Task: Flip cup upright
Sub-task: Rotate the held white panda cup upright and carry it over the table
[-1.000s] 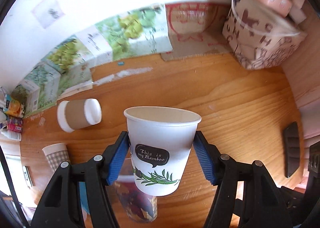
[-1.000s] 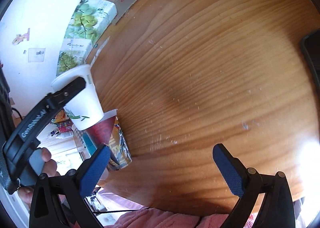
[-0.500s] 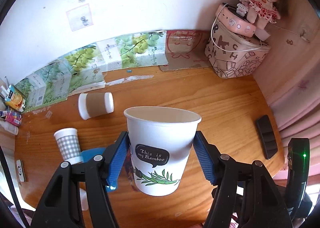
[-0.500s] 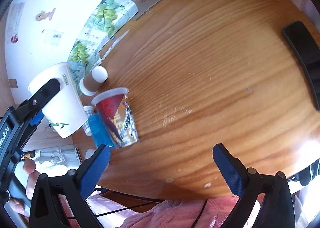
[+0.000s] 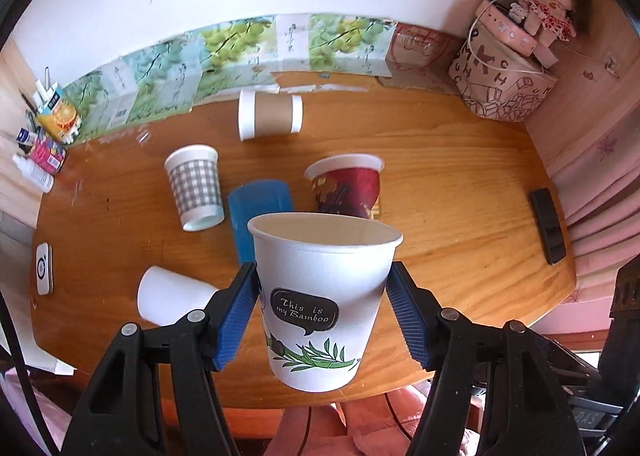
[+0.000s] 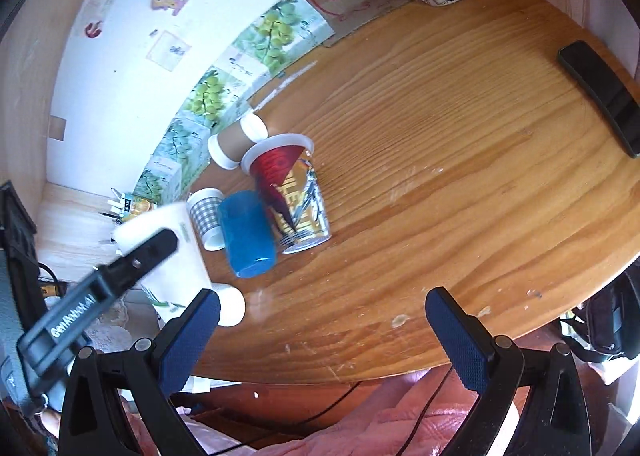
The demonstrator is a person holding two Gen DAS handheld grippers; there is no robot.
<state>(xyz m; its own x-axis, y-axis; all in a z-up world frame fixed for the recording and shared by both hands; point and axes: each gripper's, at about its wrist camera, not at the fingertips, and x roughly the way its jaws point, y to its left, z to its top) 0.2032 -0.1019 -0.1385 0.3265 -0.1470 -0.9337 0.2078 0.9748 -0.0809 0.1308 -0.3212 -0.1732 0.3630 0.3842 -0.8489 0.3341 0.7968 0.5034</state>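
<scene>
**White bamboo cup held mouth-up above the table**

White paper, mouth up: the bamboo cup (image 5: 323, 304) sits pinched between the blue pads of the left gripper (image 5: 322, 316), lifted clear over the near edge of the wooden table (image 5: 460, 216). Behind the cup stand a blue cup (image 5: 260, 208), a red cup (image 5: 346, 188) and a checked cup (image 5: 195, 187) (that one upside down); a brown-sleeved cup (image 5: 270, 115) lies farther back, a plain white cup (image 5: 172, 296) on its side to the cup's left. The right gripper (image 6: 322, 336) hangs with fingers spread wide, empty
</scene>
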